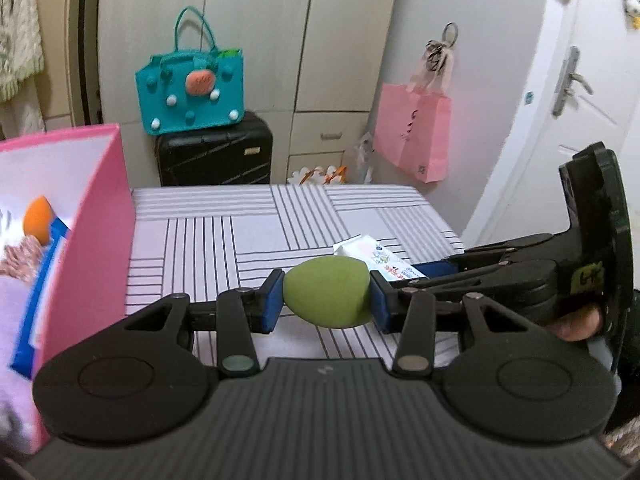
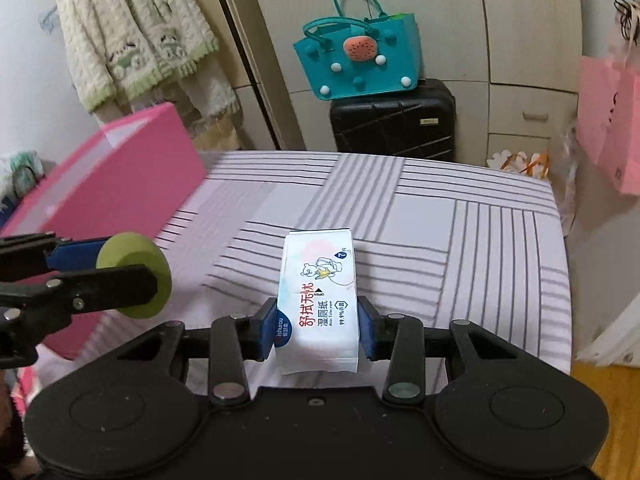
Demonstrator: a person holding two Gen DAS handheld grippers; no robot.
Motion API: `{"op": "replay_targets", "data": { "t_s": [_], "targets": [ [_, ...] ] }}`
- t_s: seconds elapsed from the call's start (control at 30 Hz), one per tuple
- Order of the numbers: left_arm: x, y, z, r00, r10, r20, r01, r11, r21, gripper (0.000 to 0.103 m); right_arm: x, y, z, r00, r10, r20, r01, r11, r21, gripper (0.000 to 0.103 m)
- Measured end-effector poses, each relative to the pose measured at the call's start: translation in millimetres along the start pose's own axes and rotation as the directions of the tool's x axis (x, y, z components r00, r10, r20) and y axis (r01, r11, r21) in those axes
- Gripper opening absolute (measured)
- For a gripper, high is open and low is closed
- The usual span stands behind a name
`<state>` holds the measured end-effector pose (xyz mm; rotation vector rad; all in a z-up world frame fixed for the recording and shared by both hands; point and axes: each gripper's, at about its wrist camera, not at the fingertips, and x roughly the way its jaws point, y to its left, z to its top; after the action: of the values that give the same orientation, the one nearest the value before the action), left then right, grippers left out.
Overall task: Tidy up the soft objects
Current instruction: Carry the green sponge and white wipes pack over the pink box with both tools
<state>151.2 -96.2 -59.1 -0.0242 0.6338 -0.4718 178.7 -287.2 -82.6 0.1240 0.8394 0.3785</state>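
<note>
My left gripper (image 1: 326,300) is shut on a green egg-shaped sponge (image 1: 326,292), its blue pads pressing both ends, and holds it above the striped tablecloth (image 1: 240,236). The right wrist view shows that sponge (image 2: 136,252) at the left, beside the pink box (image 2: 120,184). My right gripper (image 2: 318,328) is shut on a white wet-wipes pack (image 2: 318,296), pads on its long sides. The pack (image 1: 376,258) shows behind the sponge. The open pink box (image 1: 88,240) stands at left, with an orange sponge (image 1: 36,216) and other soft items inside.
Behind the table a teal felt bag (image 2: 356,60) sits on a black suitcase (image 2: 394,120). A pink paper bag (image 1: 412,132) hangs on the cabinet near a white door (image 1: 580,100). A fleece jacket (image 2: 136,40) hangs at back left.
</note>
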Motion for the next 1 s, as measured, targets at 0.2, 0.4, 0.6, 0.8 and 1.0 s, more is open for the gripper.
{"op": "replay_targets", "data": {
  "t_s": [0.2, 0.4, 0.6, 0.8, 1.0],
  "targets": [
    [-42, 7, 3, 0.999, -0.050, 0.012, 0.050, 0.998, 0.026, 0.043, -21, 29, 0, 0.993, 0.112, -0.032, -0.110, 0.993, 0.047, 0.045],
    [-77, 37, 10, 0.995, -0.093, -0.026, 0.093, 0.996, 0.009, 0.043, -32, 76, 12, 0.975, 0.218, -0.033, -0.217, 0.976, 0.028, 0.046],
    [-112, 81, 18, 0.995, -0.094, -0.014, 0.093, 0.995, -0.038, 0.043, -34, 128, 40, 0.964, 0.266, 0.006, -0.265, 0.962, -0.059, 0.046],
    [-142, 131, 29, 0.999, -0.035, 0.034, 0.037, 0.997, -0.070, 0.043, -28, 169, 67, 0.953, 0.302, 0.019, -0.297, 0.946, -0.130, 0.046],
    [-141, 176, 45, 0.998, 0.051, 0.047, -0.046, 0.994, -0.098, 0.043, -3, 209, 89, 0.952, 0.307, -0.006, -0.301, 0.929, -0.218, 0.046]
  ]
}}
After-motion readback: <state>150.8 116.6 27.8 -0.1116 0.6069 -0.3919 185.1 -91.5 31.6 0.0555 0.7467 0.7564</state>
